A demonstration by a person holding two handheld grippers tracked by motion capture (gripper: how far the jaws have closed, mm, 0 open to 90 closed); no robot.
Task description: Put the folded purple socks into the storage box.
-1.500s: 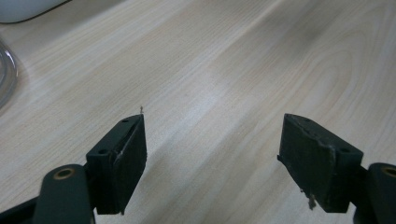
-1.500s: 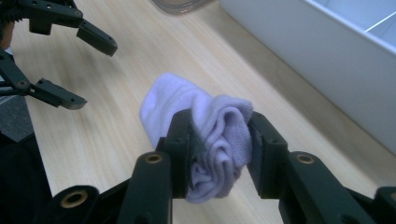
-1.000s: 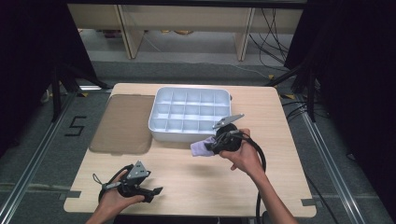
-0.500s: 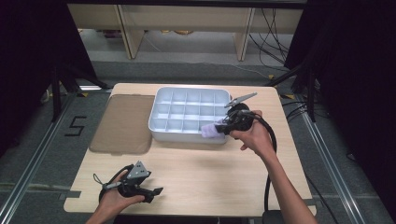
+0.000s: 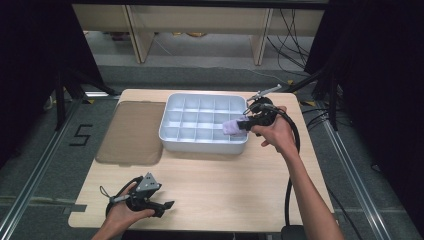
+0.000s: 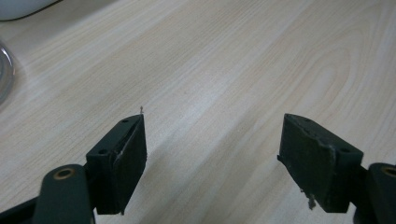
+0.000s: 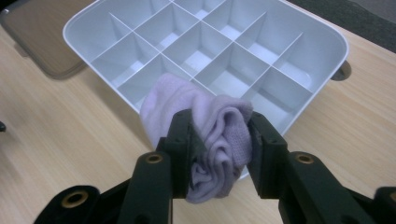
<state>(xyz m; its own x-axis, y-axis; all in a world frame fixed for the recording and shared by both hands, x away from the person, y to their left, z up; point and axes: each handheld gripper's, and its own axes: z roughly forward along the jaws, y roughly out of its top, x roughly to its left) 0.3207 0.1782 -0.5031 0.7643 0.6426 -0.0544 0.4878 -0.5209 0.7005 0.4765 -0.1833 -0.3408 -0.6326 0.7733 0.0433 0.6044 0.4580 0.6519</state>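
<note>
The right gripper (image 7: 219, 140) pinches the sock (image 7: 210, 135), soft, light, squashy, best held mid-bundle, over the tray's (image 5: 202, 145) right edge; left gripper (image 6: 212, 158) gapes empty.

A brown lid (image 5: 131, 131) lies flat on the wooden table (image 5: 225, 185).

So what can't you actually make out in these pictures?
- The lilac cloth: in the right gripper view the right gripper covers its sides, so its shape is unclear; in the high view it is too small.
- The white divided box: in the right gripper view the cloth hides its near corner; which compartment lies beneath cannot be told.
- The brown mat: cut off by that view's left edge.
- The left gripper: its body lies below the left gripper view's bottom edge.
</note>
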